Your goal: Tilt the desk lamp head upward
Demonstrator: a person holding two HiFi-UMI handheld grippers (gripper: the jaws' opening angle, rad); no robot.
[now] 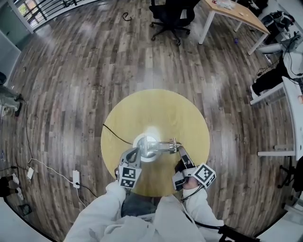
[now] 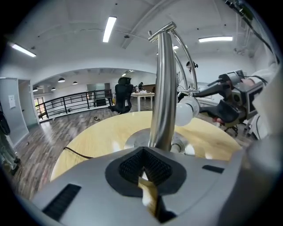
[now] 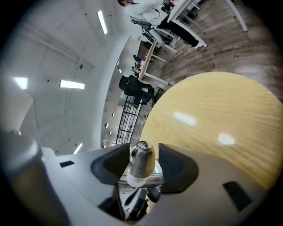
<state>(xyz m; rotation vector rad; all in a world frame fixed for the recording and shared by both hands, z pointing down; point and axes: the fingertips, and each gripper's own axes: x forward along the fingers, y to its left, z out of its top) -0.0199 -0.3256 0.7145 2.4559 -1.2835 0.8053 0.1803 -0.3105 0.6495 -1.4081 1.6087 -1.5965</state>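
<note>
A chrome desk lamp stands on a round yellow table (image 1: pixel 189 113), its round base (image 1: pixel 142 142) at the middle. In the left gripper view its upright pole (image 2: pixel 162 88) rises just beyond my left gripper (image 2: pixel 143 165), whose jaws are shut with nothing between them. The white bulb (image 2: pixel 188 111) sits to the pole's right. In the head view my left gripper (image 1: pixel 134 153) is by the base. My right gripper (image 1: pixel 179 152) is at the lamp head (image 1: pixel 174 144). In the right gripper view the metal socket end (image 3: pixel 142 156) lies between the open jaws of my right gripper (image 3: pixel 141 162), with small gaps at the pads.
A black cord (image 1: pixel 116 133) runs off the table's left edge. On the wooden floor are a power strip (image 1: pixel 75 178), a black office chair (image 1: pixel 170 14), a wooden desk (image 1: pixel 236 12) and white tables at the right, where a person (image 1: pixel 270 78) sits.
</note>
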